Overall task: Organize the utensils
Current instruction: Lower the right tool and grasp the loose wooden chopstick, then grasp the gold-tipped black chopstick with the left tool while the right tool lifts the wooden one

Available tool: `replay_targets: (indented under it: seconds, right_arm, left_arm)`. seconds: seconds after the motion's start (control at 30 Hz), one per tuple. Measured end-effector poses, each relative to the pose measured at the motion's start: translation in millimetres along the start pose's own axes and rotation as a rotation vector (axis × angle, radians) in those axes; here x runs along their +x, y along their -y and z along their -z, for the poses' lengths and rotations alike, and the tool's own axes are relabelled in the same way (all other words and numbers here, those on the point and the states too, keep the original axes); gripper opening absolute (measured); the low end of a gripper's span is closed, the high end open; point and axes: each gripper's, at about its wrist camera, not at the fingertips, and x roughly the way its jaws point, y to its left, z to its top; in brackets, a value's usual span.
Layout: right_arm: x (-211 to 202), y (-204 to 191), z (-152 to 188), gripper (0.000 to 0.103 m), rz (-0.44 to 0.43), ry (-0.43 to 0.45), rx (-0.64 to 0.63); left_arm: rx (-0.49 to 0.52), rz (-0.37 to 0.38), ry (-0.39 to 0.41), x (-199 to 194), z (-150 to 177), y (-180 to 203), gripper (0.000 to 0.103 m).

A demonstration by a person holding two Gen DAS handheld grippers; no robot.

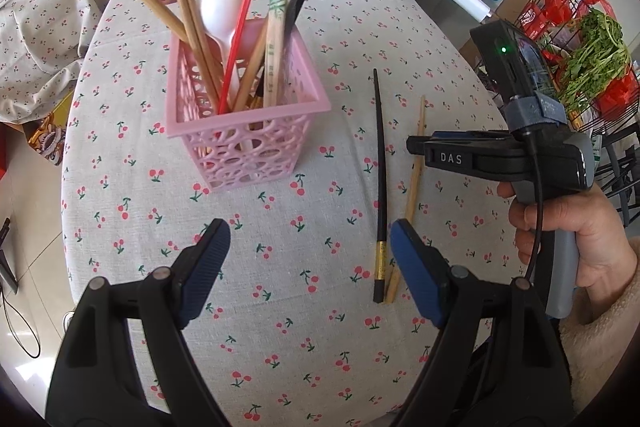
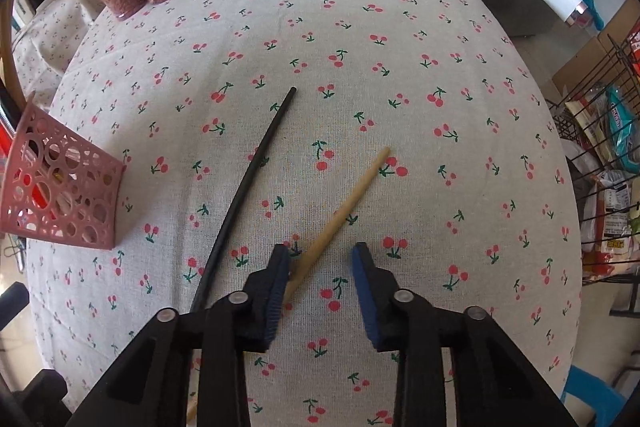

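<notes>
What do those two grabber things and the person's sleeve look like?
Each gripper, the left gripper and the right gripper, has black plastic arms with round silver rivets and ribbed blue pads. The right one carries a black body marked "DAS", a grey handle, a thin black cable and a small green light. The person's fluffy cream sleeve covers the wrist.

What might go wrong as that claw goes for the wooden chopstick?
The wooden chopstick lies slanted near one pad of the right claw, not centred, so it may swivel or slip when pinched. The black chopstick lies close beside it and might get knocked. The pink basket is crowded with leaning utensils, so another could snag.
</notes>
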Motion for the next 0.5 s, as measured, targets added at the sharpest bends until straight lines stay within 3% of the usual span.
replay_targets:
  seconds: [0.13,0.33,0.4,0.5]
  right_arm:
    - [-3,22,4,0.012,-0.064,-0.019,0.041]
    - [-14,59,12,0.006,-0.045,-0.006,0.084]
    - [-17,71,15,0.006,-0.057,-0.005,0.099]
    - [-20,86,19,0.006,-0.086,-0.002,0.125]
  left_arm:
    - [0.045,0.01,-0.008,5,0,18,0.082]
    - [0.12,0.024,-0.029,18,-6,53,0.082]
    - [0.15,0.021,-0.038,27,-12,67,0.078]
    - [0.198,-0.01,-0.047,44,-24,85,0.062]
